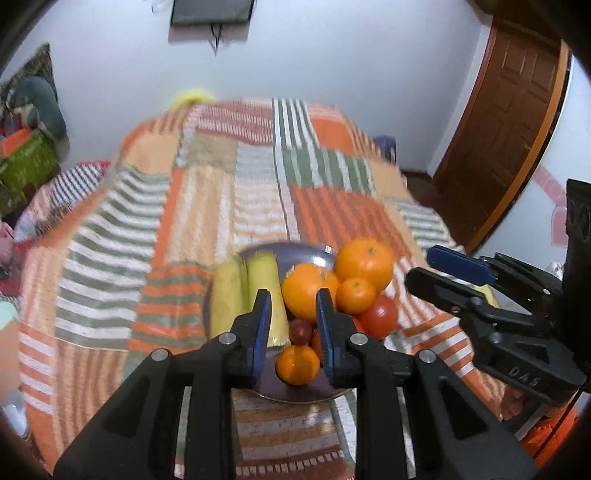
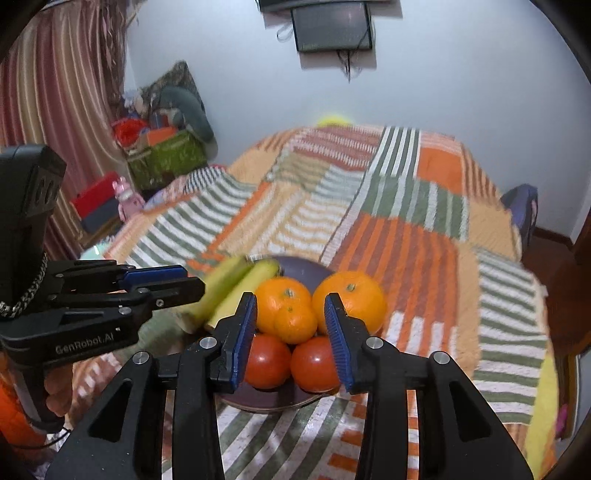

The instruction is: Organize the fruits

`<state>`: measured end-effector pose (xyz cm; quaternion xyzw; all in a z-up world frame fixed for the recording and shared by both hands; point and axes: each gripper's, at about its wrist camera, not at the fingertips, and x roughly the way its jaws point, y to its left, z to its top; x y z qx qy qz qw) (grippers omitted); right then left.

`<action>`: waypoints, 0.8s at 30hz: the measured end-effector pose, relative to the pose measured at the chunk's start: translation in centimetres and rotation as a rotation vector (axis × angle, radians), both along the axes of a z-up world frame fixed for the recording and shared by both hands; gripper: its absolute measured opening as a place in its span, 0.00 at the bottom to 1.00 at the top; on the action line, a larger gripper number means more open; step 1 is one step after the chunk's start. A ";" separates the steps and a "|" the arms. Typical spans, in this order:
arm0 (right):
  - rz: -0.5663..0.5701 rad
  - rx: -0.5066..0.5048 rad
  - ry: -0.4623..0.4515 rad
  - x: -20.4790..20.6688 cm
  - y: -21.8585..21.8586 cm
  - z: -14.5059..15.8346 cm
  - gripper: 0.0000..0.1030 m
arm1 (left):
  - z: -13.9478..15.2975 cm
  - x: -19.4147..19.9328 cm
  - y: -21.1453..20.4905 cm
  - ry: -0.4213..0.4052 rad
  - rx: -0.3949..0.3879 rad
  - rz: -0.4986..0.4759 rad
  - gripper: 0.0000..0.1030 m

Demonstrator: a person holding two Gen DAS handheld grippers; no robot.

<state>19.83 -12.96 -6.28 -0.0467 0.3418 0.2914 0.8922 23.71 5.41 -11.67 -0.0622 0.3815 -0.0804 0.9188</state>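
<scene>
Both hand-held grippers hover over a plate of fruit on a bed, and neither holds anything. Seen from its own wrist camera, the left gripper (image 1: 291, 301) has its blue-padded jaws spread apart, with only air between them. Below and beyond that gap lie a small orange (image 1: 297, 364) at the near edge of the plate and a small dark red fruit (image 1: 301, 331) just behind it; what kind of fruit that is cannot be told.

From the right wrist view, the right gripper (image 2: 291, 304) is likewise spread wide and empty. It frames a small mandarin (image 2: 295, 322) that sits in front of and touching a large orange (image 2: 282, 301). A second large orange (image 2: 351, 299) lies just to the right. Two red tomatoes (image 2: 266, 360) (image 2: 316, 363) sit side by side at the near edge, touching each other.

Two yellow-green bananas (image 2: 236, 288) lie together along the left side of the plate, their stem ends pointing toward the camera.

All the fruit rests on a round metal plate (image 1: 306, 253), whose bare far part shows behind the pile. The plate sits on a patchwork bedspread (image 1: 207, 206) striped in orange, green and white. Behind the bed stands a pale wall with a dark mounted screen (image 2: 330, 29), and a brown wooden door (image 1: 513, 122) stands to the right in the left wrist view.
</scene>
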 end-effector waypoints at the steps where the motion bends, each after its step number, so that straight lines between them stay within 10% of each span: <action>1: -0.005 0.007 -0.021 -0.6 -0.2 0.8 0.37 | 0.9 -0.5 0.0 -0.022 0.002 0.004 0.22; 12: -0.049 0.148 -0.261 -8.5 -3.1 10.1 0.39 | 11.8 -10.4 -1.1 -0.342 0.056 0.081 0.23; 24: -0.133 0.206 -0.401 -13.4 -3.9 12.6 0.74 | 15.7 -18.0 -2.6 -0.524 0.088 0.098 0.62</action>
